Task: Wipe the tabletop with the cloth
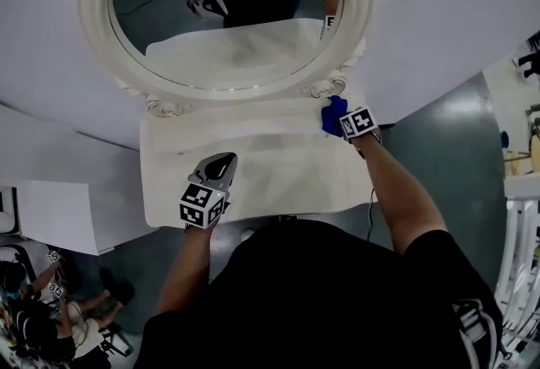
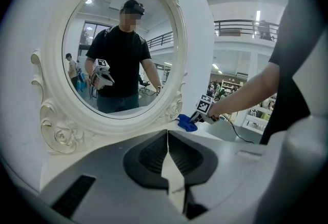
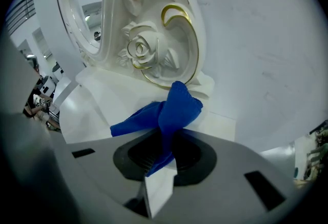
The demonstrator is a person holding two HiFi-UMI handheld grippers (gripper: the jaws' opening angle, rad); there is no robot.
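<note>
Left gripper [image 1: 221, 165] hovers over the tabletop's [image 1: 278, 177] near-left part, marker cube [image 1: 202, 204] toward the person. In the left gripper view its jaws are pressed together tip to tip [image 2: 167, 138], with nothing between them. The tabletop is white with a wavy front edge and set against the wall. A mirror [image 1: 94, 38] in an ornate white round frame stands along the back edge and reflects the person and the left gripper.

The blue cloth [image 1: 332, 116] is at the back-right corner of the tabletop, just beside the frame's right foot. The right gripper view shows that foot's carved rose [image 3: 141, 48] with gold trim just behind the cloth [image 3: 177, 107]. Right gripper [image 1: 342, 124] comes in from the right edge, and its jaws [image 3: 164, 151] pinch the cloth, which bunches up ahead of the tips and trails off to the left. In the left gripper view the cloth [image 2: 185, 122] appears to rest on the tabletop, though the contact isn't clear at this size.
</note>
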